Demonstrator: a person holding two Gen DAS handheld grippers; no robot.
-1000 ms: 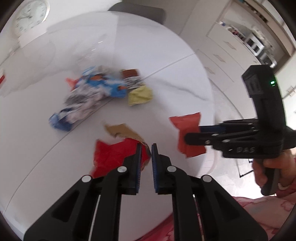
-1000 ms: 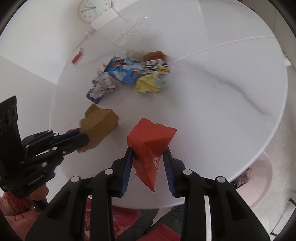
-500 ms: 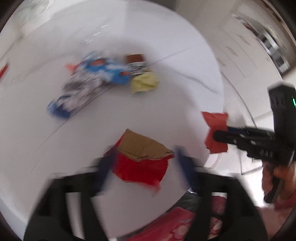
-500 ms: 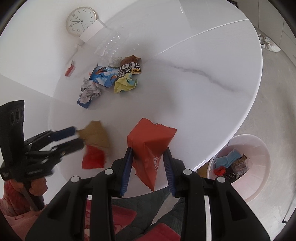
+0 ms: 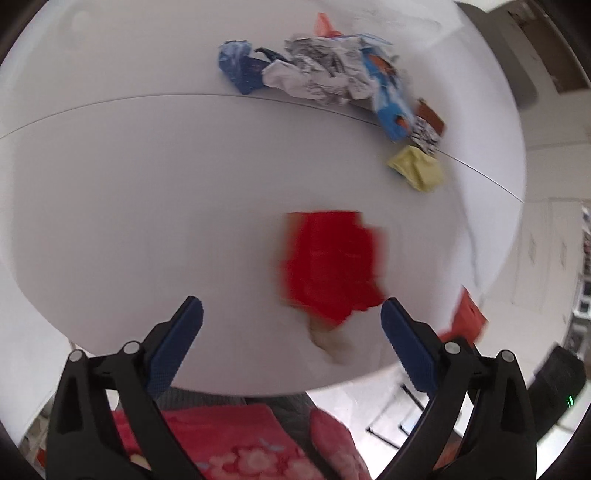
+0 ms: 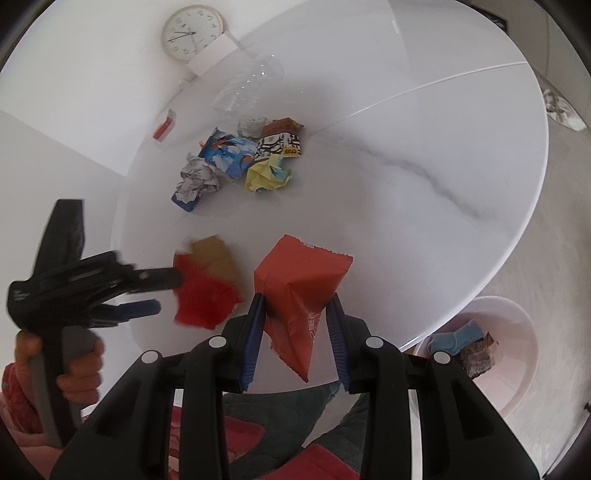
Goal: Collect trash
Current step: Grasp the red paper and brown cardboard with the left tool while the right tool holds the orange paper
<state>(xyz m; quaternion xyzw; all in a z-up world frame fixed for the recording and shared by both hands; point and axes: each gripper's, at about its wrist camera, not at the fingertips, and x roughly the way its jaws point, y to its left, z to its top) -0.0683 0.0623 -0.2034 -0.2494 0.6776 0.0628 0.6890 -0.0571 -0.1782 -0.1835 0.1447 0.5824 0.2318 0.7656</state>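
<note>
My right gripper (image 6: 297,338) is shut on an orange-red snack packet (image 6: 301,286) and holds it above the near edge of the white round table (image 6: 424,177). My left gripper (image 5: 291,332) is open and empty; a red wrapper with a brown paper piece (image 5: 330,266) lies blurred on the table just ahead of its fingers, and shows in the right wrist view (image 6: 207,291) too. A heap of crumpled wrappers (image 6: 236,162) lies mid-table, with a yellow crumpled paper (image 6: 267,173) beside it.
A pink bin (image 6: 491,354) with several pieces of trash stands on the floor below the table's right edge. A wall clock (image 6: 192,31) hangs behind the table. A small red and white item (image 6: 164,127) lies at the far left. My lap is below the near edge.
My left gripper has opened and let go of the red and brown wrapper, which now lies on the table. The right gripper still holds its packet and has drawn back a little.
</note>
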